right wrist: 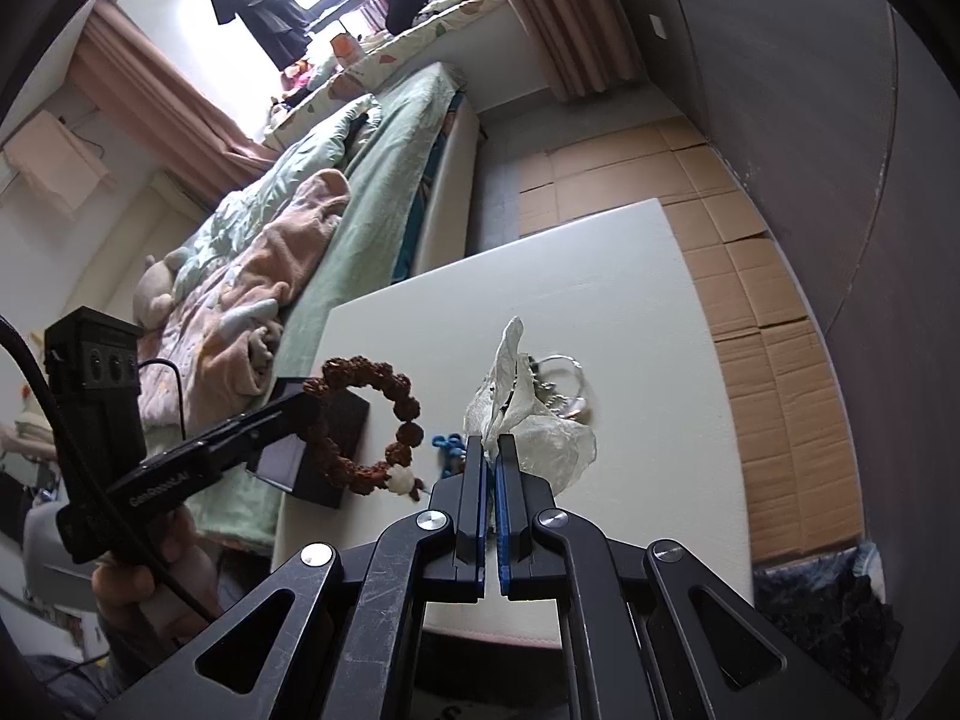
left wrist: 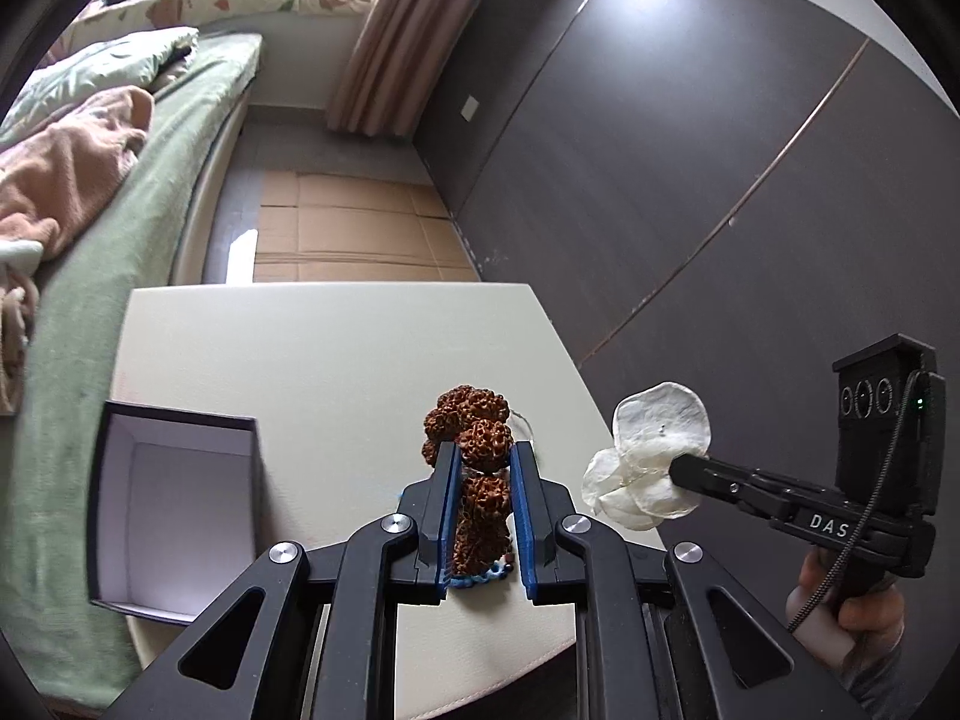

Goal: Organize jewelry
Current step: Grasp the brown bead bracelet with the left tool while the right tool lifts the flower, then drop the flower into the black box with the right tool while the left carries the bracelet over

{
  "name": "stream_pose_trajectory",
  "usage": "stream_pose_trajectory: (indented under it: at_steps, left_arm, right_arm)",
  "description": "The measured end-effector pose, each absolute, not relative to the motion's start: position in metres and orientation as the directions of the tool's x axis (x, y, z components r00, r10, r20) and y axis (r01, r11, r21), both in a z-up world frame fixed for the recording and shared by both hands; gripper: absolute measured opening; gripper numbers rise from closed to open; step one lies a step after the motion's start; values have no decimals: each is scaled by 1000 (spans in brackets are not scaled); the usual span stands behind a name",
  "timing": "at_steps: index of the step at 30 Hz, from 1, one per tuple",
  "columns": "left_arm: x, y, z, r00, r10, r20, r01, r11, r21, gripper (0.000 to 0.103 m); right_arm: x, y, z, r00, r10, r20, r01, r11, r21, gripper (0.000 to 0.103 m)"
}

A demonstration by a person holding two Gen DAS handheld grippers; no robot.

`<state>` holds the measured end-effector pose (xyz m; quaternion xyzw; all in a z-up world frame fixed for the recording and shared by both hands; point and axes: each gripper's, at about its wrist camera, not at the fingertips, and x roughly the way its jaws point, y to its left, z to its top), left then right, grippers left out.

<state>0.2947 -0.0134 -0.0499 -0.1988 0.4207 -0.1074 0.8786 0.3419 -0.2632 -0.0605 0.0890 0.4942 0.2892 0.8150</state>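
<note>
Risk: I am gripping the bracelet (left wrist: 474,450) by one bead in the left tool (left wrist: 485,483) and thin shells (right wrist: 528,420) in the clamped right tool (right wrist: 491,450); either is liable to slip.

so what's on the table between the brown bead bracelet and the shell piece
A small blue beaded piece lies on the table between bracelet and shell piece, in the right wrist view.

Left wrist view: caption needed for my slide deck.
Left gripper lifts a brown bead bracelet; right gripper holds white shell jewelry.
</note>
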Motion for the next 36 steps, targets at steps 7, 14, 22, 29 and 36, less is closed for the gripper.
stream_pose_trajectory:
  at_steps: [7, 14, 22, 29, 36]
  left_arm:
    - [278, 19, -33, 651, -304, -696, -22, 908, -418, 17]
    - [259, 54, -21, 656, -254, -710, -72, 916, -394, 17]
    - [239, 85, -17, 655, -213, -725, -87, 932, -353, 17]
    - [223, 113, -17, 669, -173, -723, -118, 935, -334, 17]
    - [216, 125, -23, 659, -153, -737, -130, 941, -312, 17]
  right_arm:
    - [338, -235, -61, 318, 612, -724, -412, 777, 476, 4]
    - [331, -190, -59, 287, 666, -688, -459, 727, 512, 4]
    - [318, -129, -63, 253, 732, -633, -486, 662, 571, 4]
    - [312, -75, -76, 203, 753, -625, -505, 628, 592, 4]
    - [329, -36, -119, 114, 726, -678, -425, 652, 628, 48]
